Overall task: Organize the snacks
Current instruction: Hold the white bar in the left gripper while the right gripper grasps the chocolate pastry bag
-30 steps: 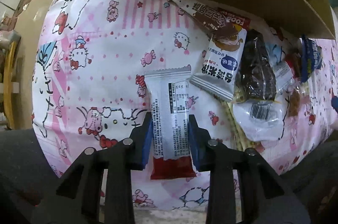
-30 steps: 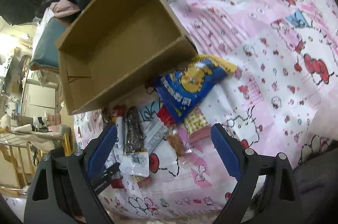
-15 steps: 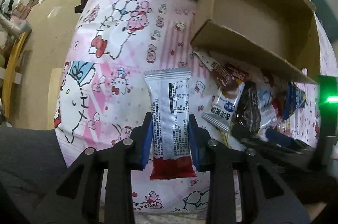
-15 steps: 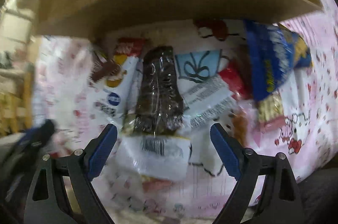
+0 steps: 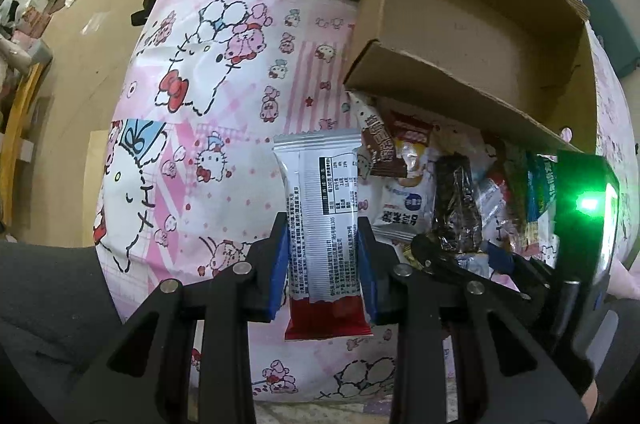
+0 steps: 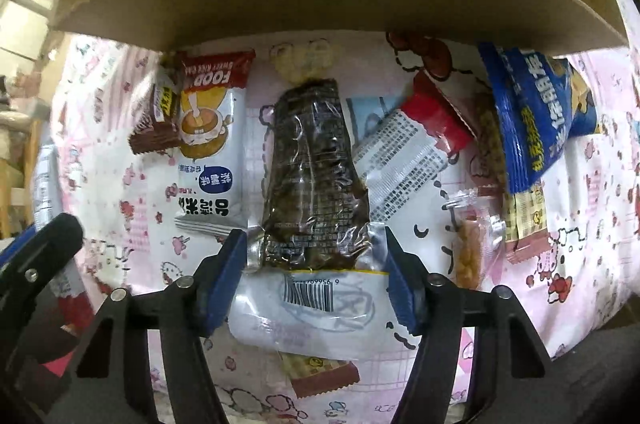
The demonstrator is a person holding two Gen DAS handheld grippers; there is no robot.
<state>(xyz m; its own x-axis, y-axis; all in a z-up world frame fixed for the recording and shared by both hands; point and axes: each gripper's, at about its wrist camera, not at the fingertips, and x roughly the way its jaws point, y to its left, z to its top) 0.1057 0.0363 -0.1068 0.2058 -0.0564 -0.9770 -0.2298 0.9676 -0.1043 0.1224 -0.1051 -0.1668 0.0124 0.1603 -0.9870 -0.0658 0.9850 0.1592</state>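
Between the pads of our left gripper (image 5: 323, 264) sits a silver-and-red snack bar (image 5: 320, 220), pinched across its lower half, its crimped top pointing forward and away from us. Ahead and to the right of that gripper stands the open cardboard box (image 5: 472, 35), apparently empty. Our right gripper (image 6: 314, 278) straddles a dark snack in a clear wrapper (image 6: 314, 179); its pads touch the wrapper's two edges, but we cannot tell whether they have clamped. To either side of it lie more packets, a white rice-cake pack (image 6: 210, 151) left, a blue bag (image 6: 532, 119) far right. We judge these wrappers light, slick and crinkly, their contents probably brittle. So we would grip across the filled middle, not the flat sealed ends, and squeeze gently.
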